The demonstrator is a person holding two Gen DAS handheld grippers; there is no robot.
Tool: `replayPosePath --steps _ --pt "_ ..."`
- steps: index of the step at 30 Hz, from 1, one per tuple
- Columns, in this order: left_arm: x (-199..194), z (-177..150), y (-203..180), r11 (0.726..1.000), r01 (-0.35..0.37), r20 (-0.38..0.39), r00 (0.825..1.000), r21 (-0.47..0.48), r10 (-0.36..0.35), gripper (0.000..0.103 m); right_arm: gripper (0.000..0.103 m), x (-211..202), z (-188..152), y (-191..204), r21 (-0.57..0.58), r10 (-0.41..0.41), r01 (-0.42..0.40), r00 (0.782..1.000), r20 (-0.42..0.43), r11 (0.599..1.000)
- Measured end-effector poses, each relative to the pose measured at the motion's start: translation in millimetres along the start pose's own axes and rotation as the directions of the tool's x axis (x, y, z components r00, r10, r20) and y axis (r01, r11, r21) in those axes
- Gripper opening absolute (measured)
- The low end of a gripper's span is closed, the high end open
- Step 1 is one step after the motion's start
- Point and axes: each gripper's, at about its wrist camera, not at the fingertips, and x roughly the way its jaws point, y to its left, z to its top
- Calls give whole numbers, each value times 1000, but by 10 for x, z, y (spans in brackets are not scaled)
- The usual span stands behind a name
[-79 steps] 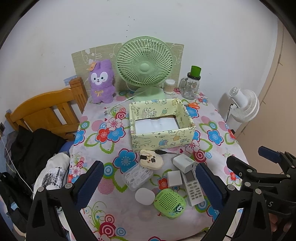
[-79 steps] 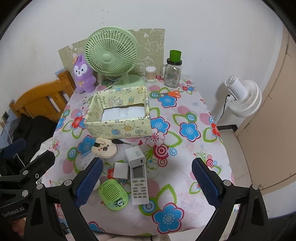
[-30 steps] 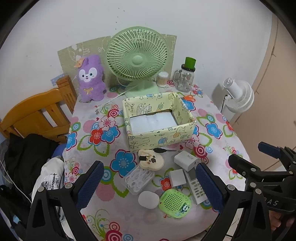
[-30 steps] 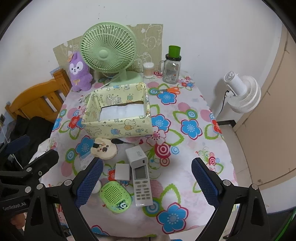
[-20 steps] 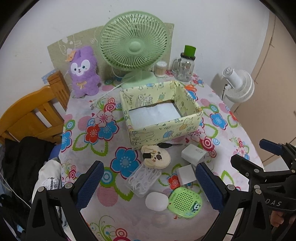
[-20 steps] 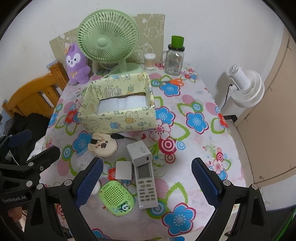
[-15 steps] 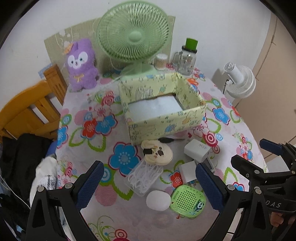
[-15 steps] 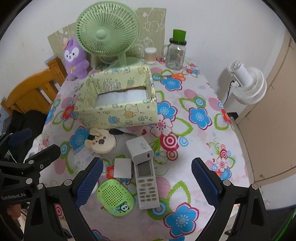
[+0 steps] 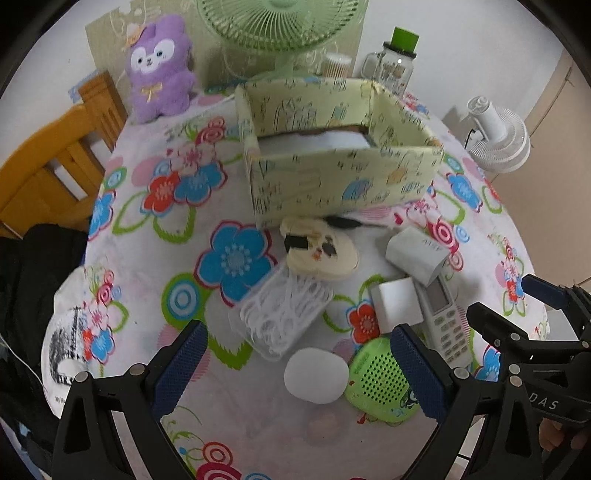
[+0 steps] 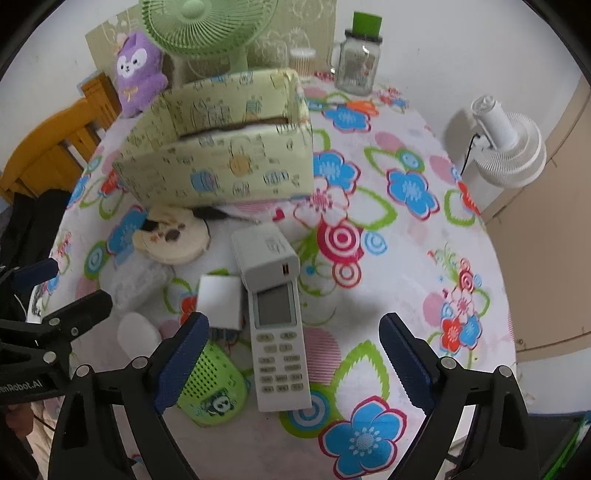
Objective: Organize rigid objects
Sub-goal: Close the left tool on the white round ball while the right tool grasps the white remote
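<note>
Your desk [image 9: 122, 258] wears a glossy cloth printed with bright flowers and stands against a white wall, with a wooden chair [image 9: 44, 162] at its left and a white floor fan [image 10: 506, 147] at its right. At the back stand a ribbed green fan [image 10: 199, 22], a fuzzy purple plush [image 9: 160, 70] and a glass jar [image 10: 360, 59] with a green lid. The cardboard box [image 9: 332, 162], papered pale yellow, sits mid-desk. In front of it lie the hard things: a round cream case [image 9: 321, 253], a clear plastic box [image 9: 286, 314], a white charger block [image 10: 266, 254], a flat square [image 10: 221, 301], a long white remote [image 10: 279, 343], a smooth white pebble shape [image 9: 316, 374] and a perforated green disc [image 10: 210, 384]. Your left gripper [image 9: 299, 373] hovers above the pebble, fingers [image 9: 177, 369] wide apart; your right gripper [image 10: 291, 362] hangs over the remote, fingers [image 10: 404, 365] spread too.
</note>
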Motion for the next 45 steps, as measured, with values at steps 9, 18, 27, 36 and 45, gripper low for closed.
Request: replayPosePath --steps 9,18,27,36,45 --pt "250 -167 -12 999 0 -48 999 -37 -2 100 95 237 -119 -93 -10 -11 11 999 -37 1000" --pt "460 -278 1 997 -12 -70 998 -71 7 100 94 443 -141 -39 -52 -3 1 999 -40 999" --pt "621 -366 37 995 -54 -90 995 -86 46 95 91 629 -233 -42 -61 7 -12 997 -78 998" --pt "662 -391 20 991 -43 -91 995 -129 31 81 83 746 -264 -52 -62 20 -27 994 -103 998" --pt "629 -455 -148 994 -96 -89 992 -44 92 58 72 786 -262 7 -63 34 -40 995 -97 997"
